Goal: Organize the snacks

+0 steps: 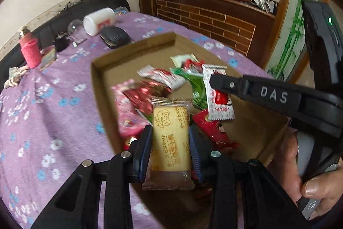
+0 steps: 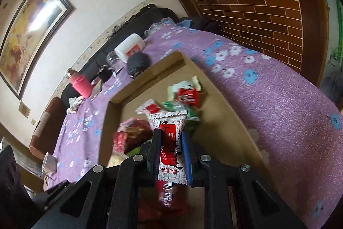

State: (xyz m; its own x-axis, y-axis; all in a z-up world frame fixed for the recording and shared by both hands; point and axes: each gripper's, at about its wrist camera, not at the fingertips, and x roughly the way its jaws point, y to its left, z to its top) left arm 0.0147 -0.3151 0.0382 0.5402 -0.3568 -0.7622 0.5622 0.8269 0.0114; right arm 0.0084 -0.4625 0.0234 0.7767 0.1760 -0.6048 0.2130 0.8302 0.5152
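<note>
We've got both clamped: left gripper (image 1: 170, 138) on the tan cheese-biscuit packet (image 1: 170, 141), right gripper (image 2: 170, 149) on the white-and-red sachet (image 2: 170, 143), above the shallow cardboard tray (image 1: 103, 83); thin slick wrappers could slip.

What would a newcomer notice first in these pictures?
First, the cheese biscuit clamped upright in the left gripper, close to the camera. Next, the red-and-white candy pinched in the right gripper. Behind both, a cardboard tray of mixed snacks lies on the purple flowered cloth.
</note>
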